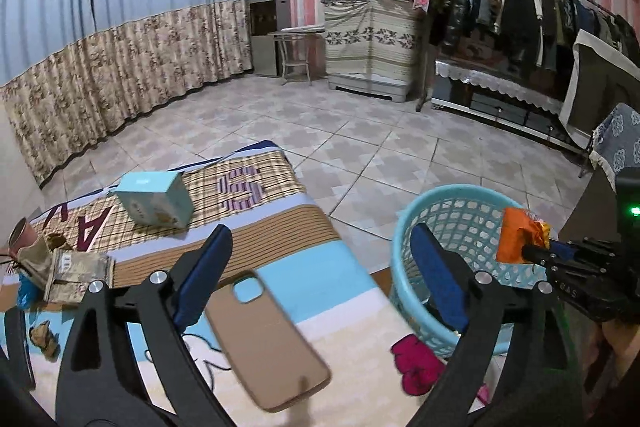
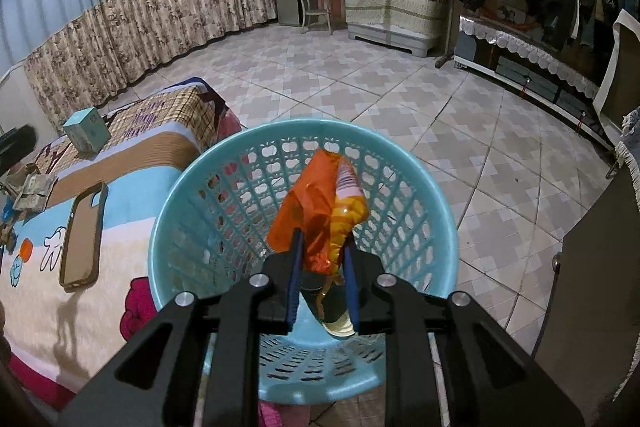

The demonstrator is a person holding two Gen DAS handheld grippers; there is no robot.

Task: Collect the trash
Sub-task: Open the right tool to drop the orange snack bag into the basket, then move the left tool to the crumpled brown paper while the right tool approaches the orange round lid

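My right gripper point(image 2: 322, 247) is shut on an orange and yellow snack wrapper point(image 2: 320, 207) and holds it over the open mouth of a light blue plastic basket point(image 2: 192, 179). In the left wrist view the wrapper point(image 1: 520, 235) hangs above the basket point(image 1: 404, 227) at the right, with the right gripper point(image 1: 532, 253) behind it. My left gripper point(image 1: 320, 267) is open and empty above the bed, over a tan phone case point(image 1: 264, 339). Crumpled wrappers point(image 1: 76, 267) lie at the bed's left edge.
A light blue box point(image 1: 154, 199) sits on the patterned bed cover point(image 1: 320, 307). A pink paper cup point(image 1: 24, 235) lies at the far left. The basket stands on the tiled floor point(image 2: 400, 87) beside the bed. A clothes rack point(image 1: 520, 7) and a cabinet line the far wall.
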